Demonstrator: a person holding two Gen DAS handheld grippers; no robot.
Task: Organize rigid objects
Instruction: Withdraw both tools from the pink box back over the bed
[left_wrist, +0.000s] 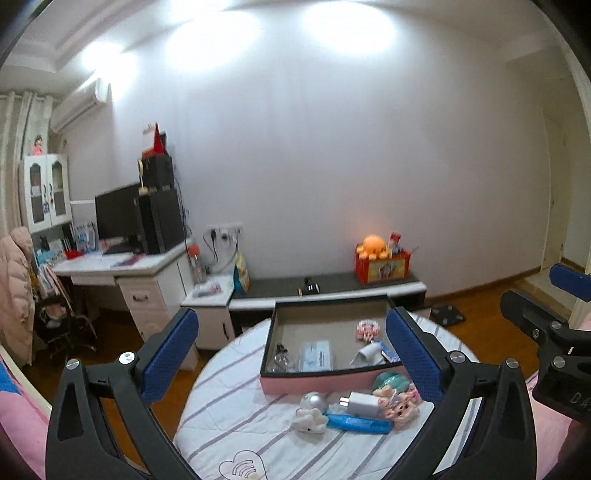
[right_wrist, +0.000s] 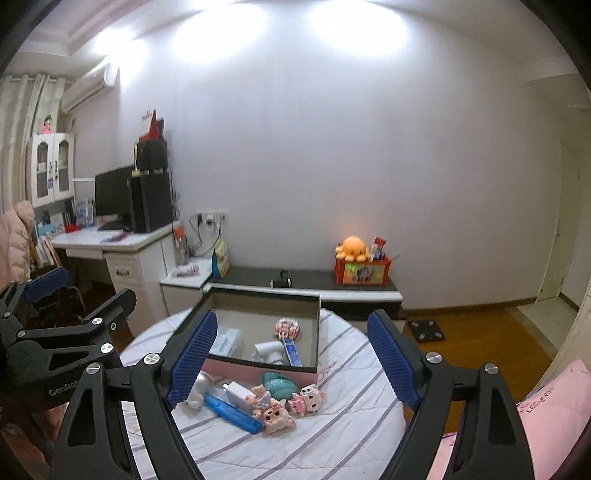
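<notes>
Blue-padded left gripper (left_wrist: 295, 354) and right gripper (right_wrist: 291, 354), both spread wide and empty, frame a pink-walled shallow cardboard box (left_wrist: 314, 382) at centre; small plastic toys (right_wrist: 275, 410) lie just below it on a striped round cushion (right_wrist: 351, 424).

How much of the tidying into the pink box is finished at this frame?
Partly done. The pink open-topped box already holds a clear packet, a white tube and a small pink-white toy. Nothing is in hand: left gripper and right gripper are open and empty. Left on the striped cushion: blue pen case, white charger, figurines.
</notes>
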